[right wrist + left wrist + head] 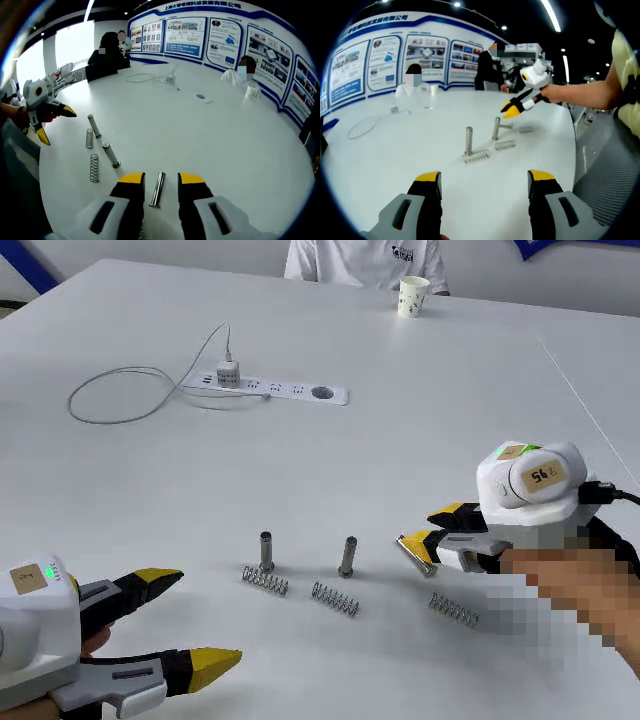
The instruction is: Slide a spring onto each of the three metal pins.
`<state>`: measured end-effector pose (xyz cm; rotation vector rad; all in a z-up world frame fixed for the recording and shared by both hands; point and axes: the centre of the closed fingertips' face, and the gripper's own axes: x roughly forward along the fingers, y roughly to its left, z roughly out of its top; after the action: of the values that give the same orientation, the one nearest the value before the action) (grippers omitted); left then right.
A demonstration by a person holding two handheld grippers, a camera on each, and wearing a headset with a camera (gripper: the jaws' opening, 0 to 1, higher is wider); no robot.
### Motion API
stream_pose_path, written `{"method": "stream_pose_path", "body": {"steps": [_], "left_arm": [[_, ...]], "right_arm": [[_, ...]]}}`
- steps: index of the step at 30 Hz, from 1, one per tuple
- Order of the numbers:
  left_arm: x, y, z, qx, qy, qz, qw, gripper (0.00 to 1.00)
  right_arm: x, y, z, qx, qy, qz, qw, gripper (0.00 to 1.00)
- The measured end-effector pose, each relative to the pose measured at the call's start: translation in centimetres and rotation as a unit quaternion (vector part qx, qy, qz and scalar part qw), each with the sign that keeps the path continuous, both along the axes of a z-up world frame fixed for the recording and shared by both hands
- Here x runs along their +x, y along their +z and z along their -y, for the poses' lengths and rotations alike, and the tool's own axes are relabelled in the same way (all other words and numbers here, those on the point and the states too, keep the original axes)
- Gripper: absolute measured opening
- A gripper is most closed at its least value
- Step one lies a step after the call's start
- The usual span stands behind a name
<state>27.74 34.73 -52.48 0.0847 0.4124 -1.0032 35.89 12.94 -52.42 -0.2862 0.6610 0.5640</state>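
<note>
Two metal pins stand upright on the white table, one on the left (266, 550) and one in the middle (348, 556). A third pin (415, 555) lies tilted on the table between the tips of my right gripper (428, 532). In the right gripper view this pin (157, 189) sits in the gap between the yellow jaws without touching them, and the gripper (161, 179) is open. Three springs lie flat near the pins: left (265, 580), middle (335, 598) and right (453, 610). My left gripper (193, 620) is wide open at the near left, holding nothing.
A white power strip (265, 387) with a charger and a looped cable (100, 400) lies further back. A paper cup (412, 296) stands at the far edge, in front of a seated person (365, 258).
</note>
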Motion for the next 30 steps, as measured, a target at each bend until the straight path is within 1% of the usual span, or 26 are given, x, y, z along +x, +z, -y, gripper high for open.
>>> {"method": "stream_pose_path", "body": {"steps": [2,7,12,17,23,30], "left_arm": [[0.0,0.0,0.0,0.000,0.000,0.000,1.0000,0.71],[-0.1,-0.2,0.1,0.001,-0.001,-0.003,1.0000,0.71],[-0.2,-0.4,0.1,0.003,-0.002,-0.006,1.0000,0.71],[-0.1,-0.5,0.2,0.003,-0.004,-0.007,1.0000,0.71],[0.0,-0.5,0.2,0.004,-0.005,-0.008,0.9999,0.71],[-0.1,-0.8,0.0,0.005,-0.004,-0.013,0.9999,0.71]], "right_arm": [[0.2,-0.2,-0.1,-0.001,-0.002,-0.002,1.0000,0.26],[0.4,-1.0,-0.1,-0.010,-0.009,-0.015,0.9998,0.23],[0.5,-1.6,-0.1,-0.010,-0.015,-0.026,0.9995,0.21],[0.6,-1.9,-0.3,-0.010,-0.020,-0.032,0.9992,0.19],[0.8,-2.6,-0.4,-0.017,-0.024,-0.043,0.9986,0.16],[1.0,-3.3,-0.4,-0.014,-0.029,-0.054,0.9980,0.14]]}}
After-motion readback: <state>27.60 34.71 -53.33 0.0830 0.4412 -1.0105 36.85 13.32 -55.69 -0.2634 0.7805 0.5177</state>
